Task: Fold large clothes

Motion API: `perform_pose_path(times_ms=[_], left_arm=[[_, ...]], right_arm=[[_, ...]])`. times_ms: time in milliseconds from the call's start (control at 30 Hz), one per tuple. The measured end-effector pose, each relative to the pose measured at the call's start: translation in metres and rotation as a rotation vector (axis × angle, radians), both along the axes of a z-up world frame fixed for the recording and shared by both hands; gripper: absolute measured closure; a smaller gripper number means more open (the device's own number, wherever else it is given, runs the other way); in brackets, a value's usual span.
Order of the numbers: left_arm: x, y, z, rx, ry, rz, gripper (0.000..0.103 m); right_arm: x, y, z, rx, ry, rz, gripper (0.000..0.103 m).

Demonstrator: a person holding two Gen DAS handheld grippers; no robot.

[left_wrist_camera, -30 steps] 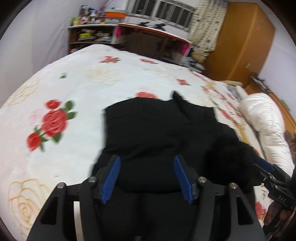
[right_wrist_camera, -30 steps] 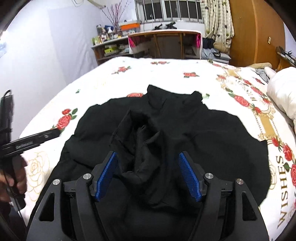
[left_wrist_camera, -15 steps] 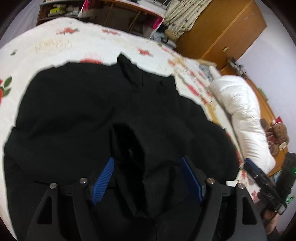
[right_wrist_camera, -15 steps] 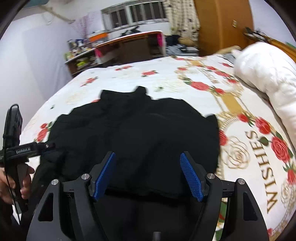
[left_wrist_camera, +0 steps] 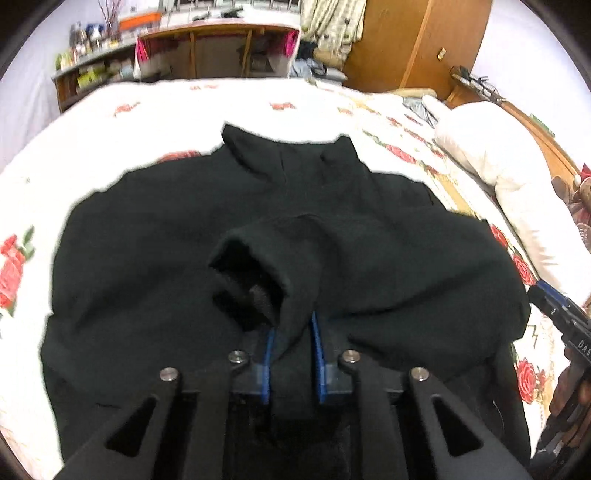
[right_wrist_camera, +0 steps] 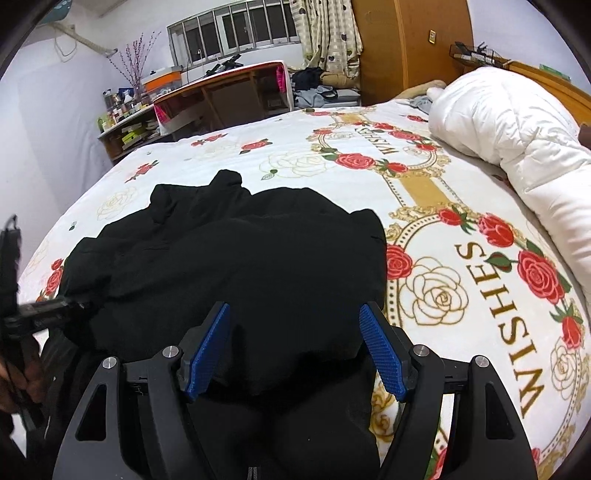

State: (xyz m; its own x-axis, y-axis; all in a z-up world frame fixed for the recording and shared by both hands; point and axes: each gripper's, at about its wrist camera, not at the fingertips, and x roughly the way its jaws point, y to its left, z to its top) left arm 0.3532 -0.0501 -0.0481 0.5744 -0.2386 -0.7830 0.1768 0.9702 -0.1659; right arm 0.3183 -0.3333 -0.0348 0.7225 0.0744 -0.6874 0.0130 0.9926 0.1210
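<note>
**Two claws, one black top**

Two claws reach over a big black top [left_wrist_camera: 184,236] that lies spread on the bed [right_wrist_camera: 258,147]. The left claw [left_wrist_camera: 292,332] has just been closing, and now its blue pads [left_wrist_camera: 270,354] pinch a bunched-up sleeve [left_wrist_camera: 280,254] of the top. The sleeve's round end sits just past the pads, on the middle of the top.

The right claw [right_wrist_camera: 293,343] has its blue pads wide apart. The near edge of the black top lies between and under them, but the pads do not press on it.

The top's neck points to the far side of the bed. The bed cover is white with red roses and the word WISHES [right_wrist_camera: 513,325] on it. A puffy white blanket [right_wrist_camera: 517,136] lies well apart from the top, on the right. Past the bed stand a desk [right_wrist_camera: 229,92], a shelf [right_wrist_camera: 125,129] full of small things, a wooden wardrobe [right_wrist_camera: 413,48] and a window [right_wrist_camera: 232,33] with a curtain [right_wrist_camera: 328,37].
</note>
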Motion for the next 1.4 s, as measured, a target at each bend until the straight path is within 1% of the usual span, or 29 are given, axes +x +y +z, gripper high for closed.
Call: perform_pose_path(times_ms=[67, 100, 133, 167, 233, 333, 400, 467, 500, 533, 567, 600, 633, 700, 733, 800, 900, 967, 1000, 1067, 1133, 1200, 1300, 1333, 1367, 1400], left_arm=[[0.000, 0.014, 0.015, 0.005, -0.041, 0.022, 0.087], [0.001, 0.021, 0.023, 0.006, -0.061, 0.036, 0.088], [0.003, 0.029, 0.029, 0.010, -0.077, 0.050, 0.089], [0.005, 0.037, 0.034, 0.017, -0.093, 0.062, 0.089], [0.008, 0.054, 0.038, 0.028, -0.110, 0.088, 0.089], [0.016, 0.071, 0.024, 0.031, -0.072, 0.120, 0.089], [0.022, 0.075, 0.004, 0.041, -0.034, 0.125, 0.089], [0.025, 0.073, -0.014, 0.068, -0.013, 0.120, 0.089], [0.027, 0.072, -0.023, 0.076, -0.005, 0.118, 0.089], [0.028, 0.070, -0.029, 0.076, -0.002, 0.120, 0.089], [0.029, 0.070, -0.033, 0.075, -0.003, 0.121, 0.088], [0.028, 0.070, -0.035, 0.066, -0.006, 0.117, 0.088], [0.028, 0.070, -0.036, 0.057, -0.005, 0.115, 0.087], [0.026, 0.073, -0.035, 0.045, -0.002, 0.116, 0.084], [0.024, 0.076, -0.031, 0.034, 0.001, 0.119, 0.082], [0.017, 0.087, -0.022, -0.006, -0.007, 0.133, 0.082], [0.005, 0.104, -0.007, -0.015, -0.042, 0.187, 0.082], [0.000, 0.108, 0.004, -0.027, -0.064, 0.210, 0.082], [0.000, 0.105, 0.010, -0.027, -0.080, 0.209, 0.082], [0.006, 0.090, 0.018, -0.016, -0.107, 0.177, 0.082], [0.013, 0.073, 0.024, 0.030, -0.142, 0.140, 0.082], [0.022, 0.067, 0.026, 0.068, -0.156, 0.160, 0.082], [0.030, 0.078, 0.026, 0.039, -0.166, 0.225, 0.082], [0.035, 0.080, 0.022, 0.036, -0.149, 0.233, 0.082], [0.041, 0.079, 0.014, 0.030, -0.118, 0.221, 0.082], [0.046, 0.076, 0.007, 0.031, -0.090, 0.204, 0.082]], right_arm=[[0.000, 0.001, 0.004, -0.009, -0.018, 0.005, 0.031], [0.001, 0.001, 0.007, -0.009, -0.026, 0.008, 0.029], [0.002, 0.000, 0.008, -0.005, -0.028, 0.006, 0.026], [0.004, -0.001, 0.010, 0.009, -0.032, 0.005, 0.023], [0.008, -0.001, 0.013, 0.020, -0.035, 0.006, 0.023], [0.016, 0.005, 0.013, -0.006, -0.024, 0.011, 0.023], [0.027, 0.012, 0.006, -0.018, 0.005, 0.022, 0.023], [0.037, 0.016, -0.004, -0.025, 0.026, 0.023, 0.023], [0.041, 0.018, -0.011, -0.022, 0.039, 0.029, 0.029], [0.048, 0.020, -0.023, -0.030, 0.070, 0.036, 0.035], [0.054, 0.023, -0.036, -0.047, 0.107, 0.040, 0.048], [0.059, 0.024, -0.049, -0.056, 0.144, 0.047, 0.050], [0.064, 0.022, -0.066, -0.053, 0.183, 0.058, 0.050], [0.065, 0.017, -0.074, -0.028, 0.181, 0.060, 0.050], [0.065, 0.014, -0.071, -0.018, 0.186, 0.054, 0.051], [0.061, 0.012, -0.062, -0.030, 0.188, 0.045, 0.052], [0.048, 0.004, -0.041, -0.042, 0.148, 0.029, 0.052], [0.045, -0.003, -0.026, -0.044, 0.110, 0.015, 0.052], [0.046, -0.004, -0.020, -0.038, 0.097, 0.011, 0.052], [0.057, -0.002, -0.011, -0.029, 0.077, 0.022, 0.053], [0.073, 0.005, -0.009, -0.037, 0.077, 0.049, 0.059], [0.096, 0.009, -0.017, -0.032, 0.105, 0.067, 0.065], [0.126, 0.006, -0.043, -0.043, 0.195, 0.061, 0.069], [0.135, 0.004, -0.058, -0.067, 0.231, 0.058, 0.070], [0.141, 0.002, -0.065, -0.080, 0.245, 0.051, 0.073], [0.144, -0.002, -0.071, -0.083, 0.252, 0.046, 0.074]])
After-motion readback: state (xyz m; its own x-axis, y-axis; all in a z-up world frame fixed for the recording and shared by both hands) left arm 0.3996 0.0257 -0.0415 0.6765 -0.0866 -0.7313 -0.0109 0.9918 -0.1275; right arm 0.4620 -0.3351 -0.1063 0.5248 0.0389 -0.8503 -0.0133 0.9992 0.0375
